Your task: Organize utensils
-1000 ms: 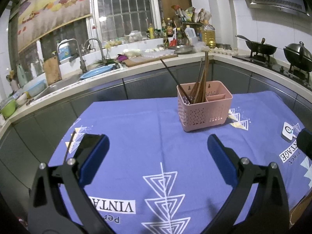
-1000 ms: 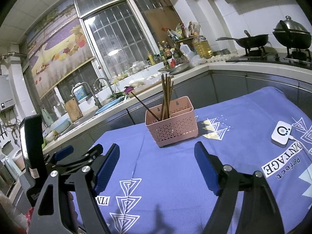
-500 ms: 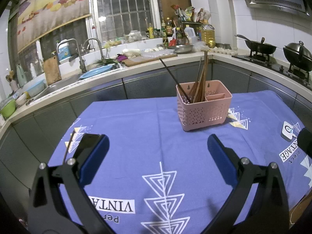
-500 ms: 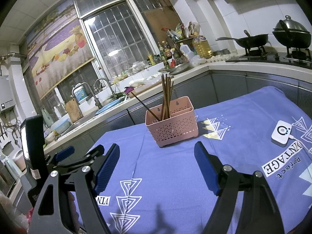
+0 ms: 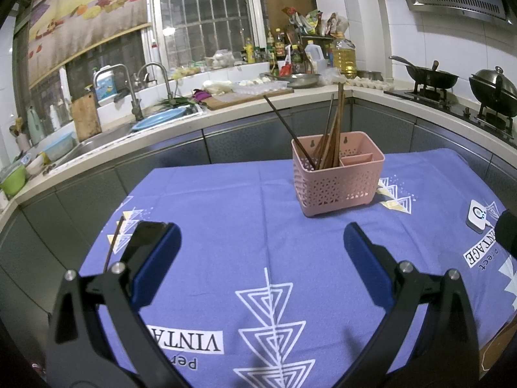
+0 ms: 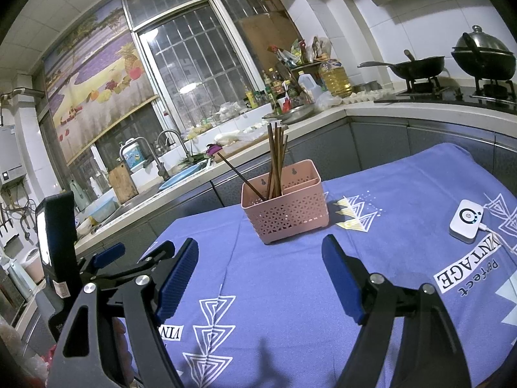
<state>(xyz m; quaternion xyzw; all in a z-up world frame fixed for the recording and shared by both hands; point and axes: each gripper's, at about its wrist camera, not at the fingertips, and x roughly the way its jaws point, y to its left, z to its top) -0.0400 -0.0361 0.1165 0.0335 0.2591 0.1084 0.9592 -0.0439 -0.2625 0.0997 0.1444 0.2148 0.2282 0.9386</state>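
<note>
A pink perforated utensil basket point(image 5: 339, 174) point(image 6: 287, 207) stands on the blue patterned tablecloth point(image 5: 242, 220) point(image 6: 290, 278), with several brown chopsticks point(image 5: 329, 129) point(image 6: 274, 158) upright in its left compartment. One loose chopstick point(image 5: 113, 245) lies on the cloth by the left edge, partly hidden behind my left finger. My left gripper point(image 5: 261, 242) hovers open above the cloth, nothing between its blue pads. My right gripper point(image 6: 260, 258) is open and empty too, short of the basket. In the right wrist view the left gripper point(image 6: 142, 255) shows at lower left.
A white device with a cable point(image 5: 476, 216) point(image 6: 467, 220) lies on the cloth at right. A counter with a sink point(image 5: 135, 126), cutting board, bottles and a stove with two woks point(image 6: 452, 64) wraps behind the table.
</note>
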